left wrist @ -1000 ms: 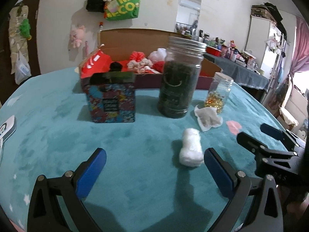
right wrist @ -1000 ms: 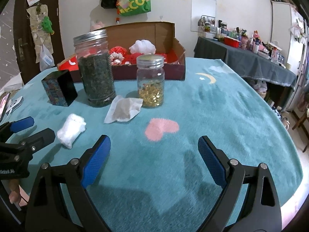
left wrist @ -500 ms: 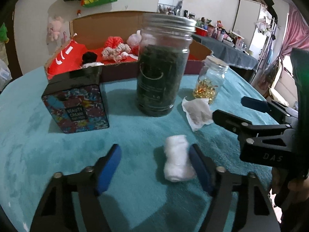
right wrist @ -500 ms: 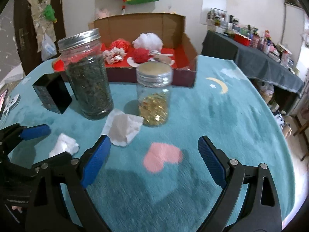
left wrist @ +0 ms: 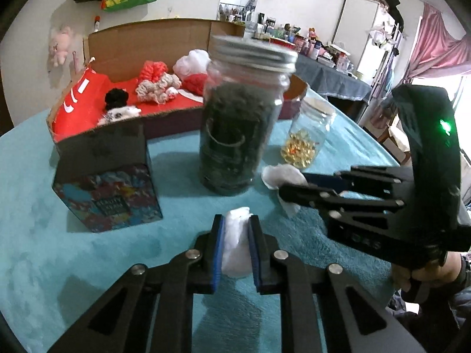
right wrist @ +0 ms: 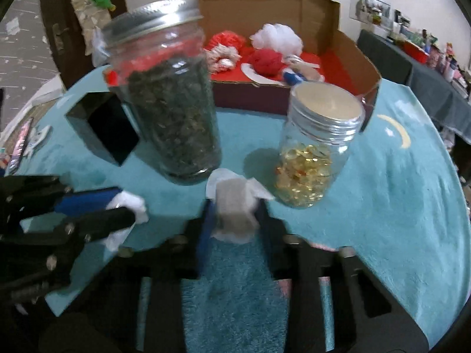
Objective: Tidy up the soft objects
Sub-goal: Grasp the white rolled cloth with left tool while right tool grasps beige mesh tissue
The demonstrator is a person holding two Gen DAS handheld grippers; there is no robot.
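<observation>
My left gripper (left wrist: 236,235) is shut on a white rolled cloth (left wrist: 235,247) that rests on the teal table cover; it also shows in the right wrist view (right wrist: 129,206). My right gripper (right wrist: 234,220) is shut on a flat white pouch (right wrist: 234,211) lying in front of the two jars. The pouch also shows in the left wrist view (left wrist: 281,175), partly hidden by the right gripper's fingers (left wrist: 321,197). An open cardboard box (left wrist: 123,38) with a red lining at the back holds several soft items: scrunchies, a white puff, a red ball.
A tall jar of dark green leaves (left wrist: 240,123) and a small jar of yellow capsules (right wrist: 312,153) stand between the grippers and the box. A black patterned tin (left wrist: 107,182) stands at the left. The two grippers are close side by side.
Both grippers have moved forward and closed, the left onto the white rolled cloth and the right onto the white pouch. Both were open and empty before.
</observation>
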